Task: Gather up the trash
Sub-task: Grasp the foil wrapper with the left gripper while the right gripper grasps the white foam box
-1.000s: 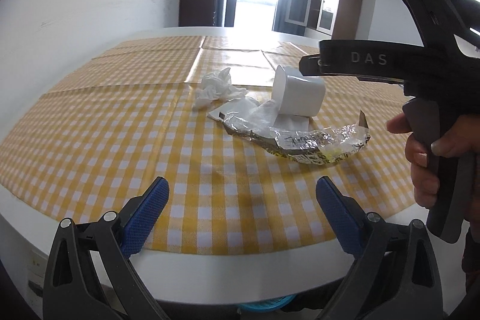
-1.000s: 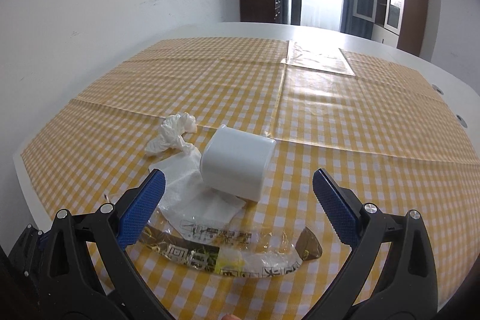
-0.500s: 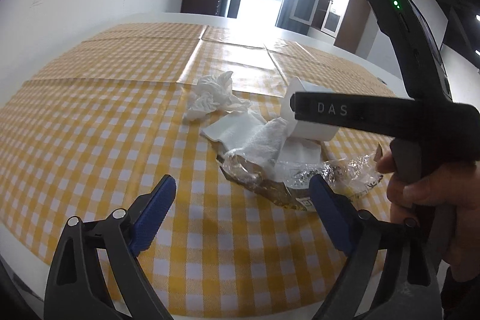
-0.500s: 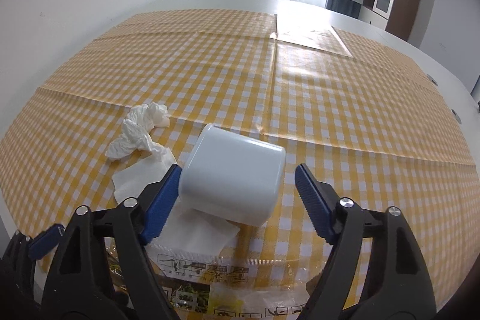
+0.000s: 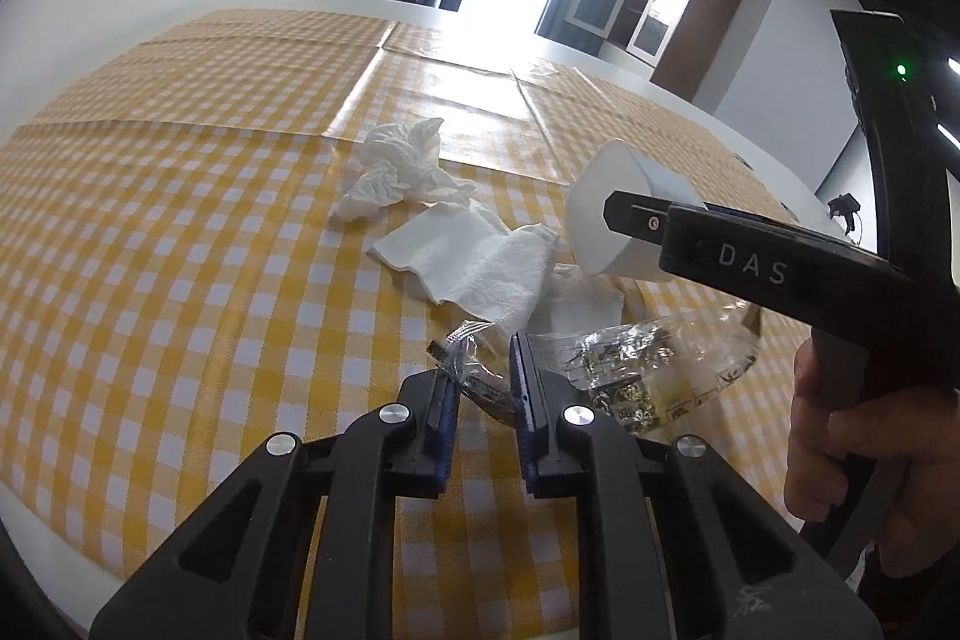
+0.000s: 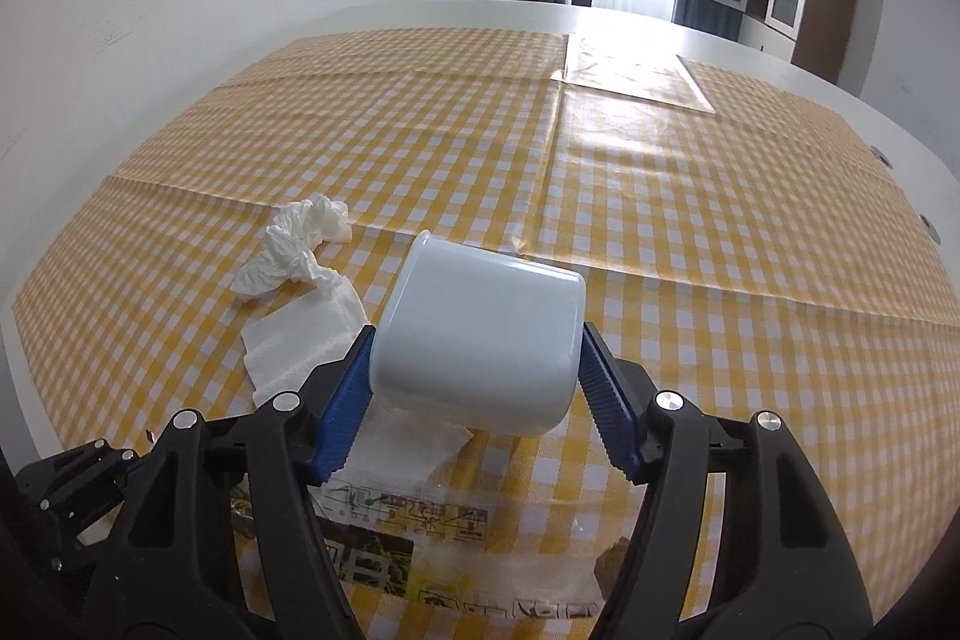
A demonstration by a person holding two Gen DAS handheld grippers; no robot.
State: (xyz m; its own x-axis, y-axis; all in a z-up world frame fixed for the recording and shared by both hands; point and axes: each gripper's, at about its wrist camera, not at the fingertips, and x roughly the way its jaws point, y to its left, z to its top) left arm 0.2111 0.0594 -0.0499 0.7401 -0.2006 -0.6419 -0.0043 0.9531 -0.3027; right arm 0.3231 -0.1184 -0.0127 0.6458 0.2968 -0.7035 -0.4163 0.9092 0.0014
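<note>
A white cup lies on its side on the yellow checked tablecloth. My right gripper has a blue pad against each side of it, jaws still closing. The left wrist view shows the cup with that gripper's near finger across it. A crinkled clear-and-foil wrapper lies in front of the cup. My left gripper is shut on its left end. A flat white napkin and a crumpled tissue lie to the left.
A person's hand grips the right tool's handle at the right edge. The cloth covers a white table whose near edge runs just under both grippers. A white wall stands to the left; a bright doorway and cabinets are beyond.
The left gripper came forward to the wrapper and its wide jaws shut on the wrapper's end. The right gripper came forward and down, and its jaws closed in around the cup.
</note>
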